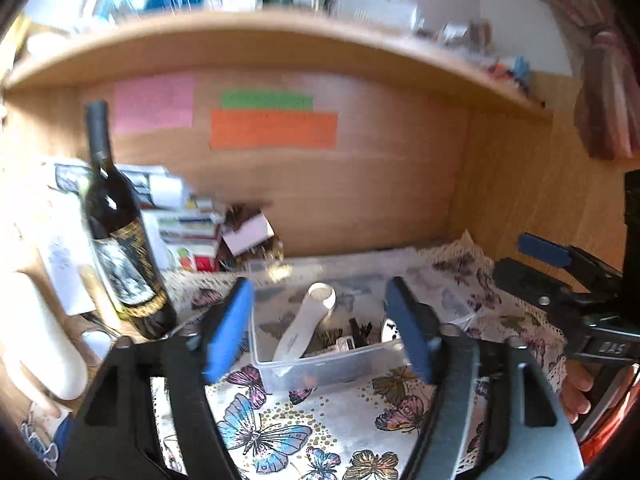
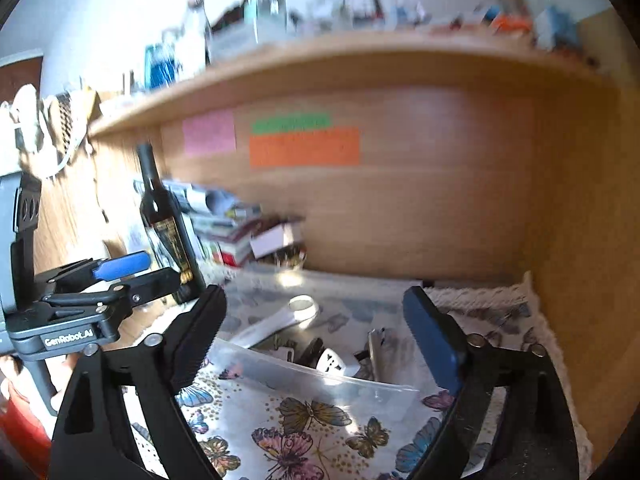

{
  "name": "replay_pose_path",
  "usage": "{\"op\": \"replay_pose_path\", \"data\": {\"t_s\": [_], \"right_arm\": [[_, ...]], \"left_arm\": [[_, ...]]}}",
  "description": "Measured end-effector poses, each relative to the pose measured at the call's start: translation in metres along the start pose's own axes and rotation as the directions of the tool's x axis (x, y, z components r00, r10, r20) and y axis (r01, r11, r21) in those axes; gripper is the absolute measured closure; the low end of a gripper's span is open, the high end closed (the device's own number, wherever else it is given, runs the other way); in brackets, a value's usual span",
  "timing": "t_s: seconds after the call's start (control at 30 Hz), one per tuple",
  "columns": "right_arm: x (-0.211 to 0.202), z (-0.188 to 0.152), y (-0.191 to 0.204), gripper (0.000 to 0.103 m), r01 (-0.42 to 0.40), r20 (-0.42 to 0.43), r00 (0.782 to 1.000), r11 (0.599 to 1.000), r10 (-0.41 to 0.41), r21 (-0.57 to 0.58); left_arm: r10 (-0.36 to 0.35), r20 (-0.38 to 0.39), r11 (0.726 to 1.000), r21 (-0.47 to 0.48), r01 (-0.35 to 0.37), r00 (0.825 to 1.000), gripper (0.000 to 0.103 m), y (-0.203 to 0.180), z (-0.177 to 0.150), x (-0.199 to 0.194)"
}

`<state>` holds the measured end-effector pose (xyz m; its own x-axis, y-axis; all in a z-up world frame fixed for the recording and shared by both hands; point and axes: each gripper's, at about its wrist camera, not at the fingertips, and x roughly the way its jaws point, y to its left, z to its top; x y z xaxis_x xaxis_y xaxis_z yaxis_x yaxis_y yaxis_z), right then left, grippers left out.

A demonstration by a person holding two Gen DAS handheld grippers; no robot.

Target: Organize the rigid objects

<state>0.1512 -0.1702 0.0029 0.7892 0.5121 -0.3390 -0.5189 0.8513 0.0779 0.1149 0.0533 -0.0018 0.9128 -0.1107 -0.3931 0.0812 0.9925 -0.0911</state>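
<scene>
A clear plastic box sits on the butterfly tablecloth. It holds a white measuring spoon, dark clips and small metal pieces. The box and spoon also show in the right wrist view. My left gripper is open and empty, its blue pads either side of the box, just in front of it. My right gripper is open and empty, above the box's near wall. The right gripper shows at the right edge of the left wrist view; the left gripper shows at the left of the right wrist view.
A dark wine bottle stands to the left of the box. Stacked booklets and small cartons lie behind it against the wooden back panel. A cluttered shelf runs overhead. A wooden side wall closes the right.
</scene>
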Motion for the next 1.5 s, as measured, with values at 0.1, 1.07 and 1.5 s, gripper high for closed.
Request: {"op": "replay_pose_path", "data": {"t_s": [0.1,1.07,1.5], "right_arm": [[-0.023,0.001,0.001,0.000,0.008,0.057,0.998,1.000,-0.009,0.014],[-0.059,-0.015,0.009,0.000,0.008,0.114,0.993,1.000,-0.011,0.026],[-0.057,-0.016,0.011,0.000,0.005,0.110,0.994,1.000,-0.008,0.023]], "left_arm": [[0.018,0.056,1.000,-0.003,-0.018,0.998,0.015,-0.004,0.000,-0.022],[0.051,0.137,0.998,0.014,-0.053,0.989,0.002,-0.022,-0.014,-0.063],[0.050,0.137,0.998,0.023,-0.053,0.989,0.001,-0.025,-0.015,-0.061]]}}
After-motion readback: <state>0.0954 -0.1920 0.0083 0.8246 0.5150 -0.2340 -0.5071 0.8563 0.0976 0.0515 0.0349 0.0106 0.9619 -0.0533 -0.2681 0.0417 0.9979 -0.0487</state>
